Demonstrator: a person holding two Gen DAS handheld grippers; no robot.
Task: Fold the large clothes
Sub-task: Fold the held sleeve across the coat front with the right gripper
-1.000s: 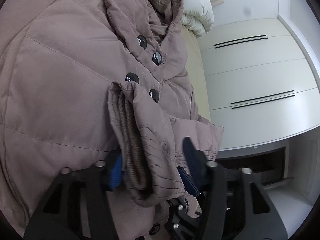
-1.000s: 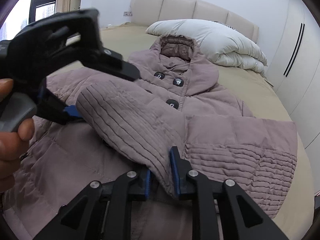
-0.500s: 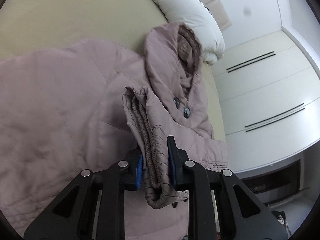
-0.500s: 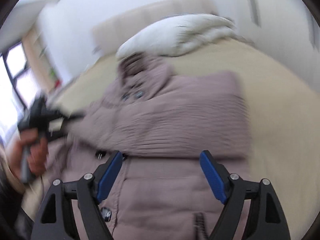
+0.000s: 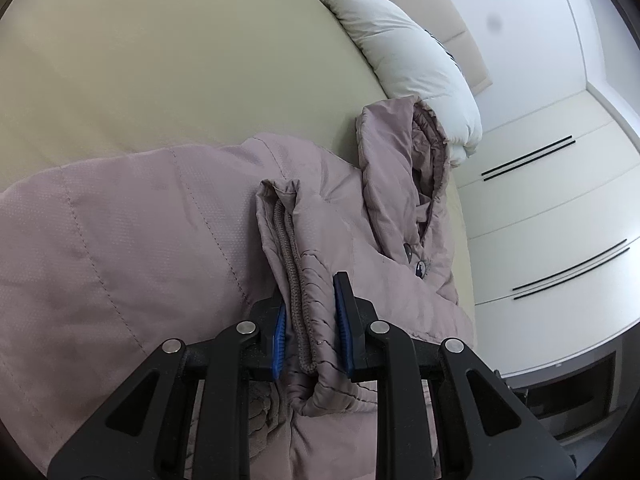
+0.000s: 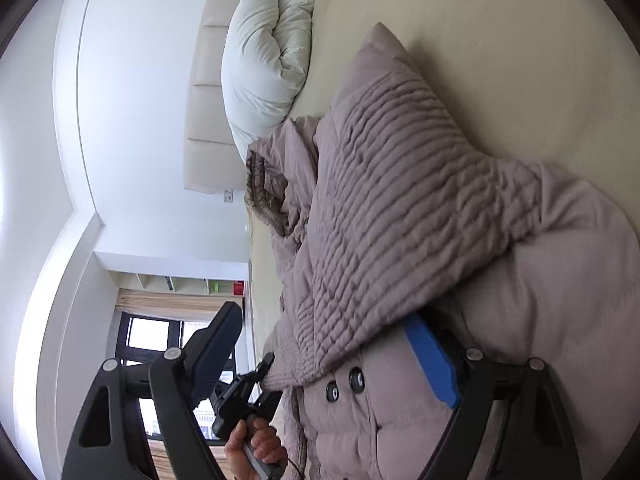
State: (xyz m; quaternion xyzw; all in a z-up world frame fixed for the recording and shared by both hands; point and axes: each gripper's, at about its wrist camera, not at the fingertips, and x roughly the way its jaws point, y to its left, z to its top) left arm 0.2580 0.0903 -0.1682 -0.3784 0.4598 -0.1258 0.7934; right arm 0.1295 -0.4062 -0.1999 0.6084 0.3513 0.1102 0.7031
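Observation:
A large mauve padded coat (image 5: 132,240) with a hood (image 5: 404,152) and dark buttons (image 6: 354,380) lies on a beige bed (image 5: 160,60). My left gripper (image 5: 310,332) is shut on the coat's sleeve cuff (image 5: 304,304), with its ribbed knit lining between the blue pads. In the right wrist view the quilted sleeve (image 6: 392,208) lies across the coat's front and the left gripper (image 6: 256,384) grips its end. My right gripper (image 6: 320,356) is wide open over the coat, holding nothing.
A white folded duvet (image 5: 400,48) lies at the head of the bed by the padded headboard (image 6: 208,80). White wardrobe doors (image 5: 552,208) stand beside the bed. A window (image 6: 160,340) is on the far side.
My right gripper let go of the sleeve, opened wide and rolled sideways. My left gripper closed on the cuff and pulled it back across the coat.

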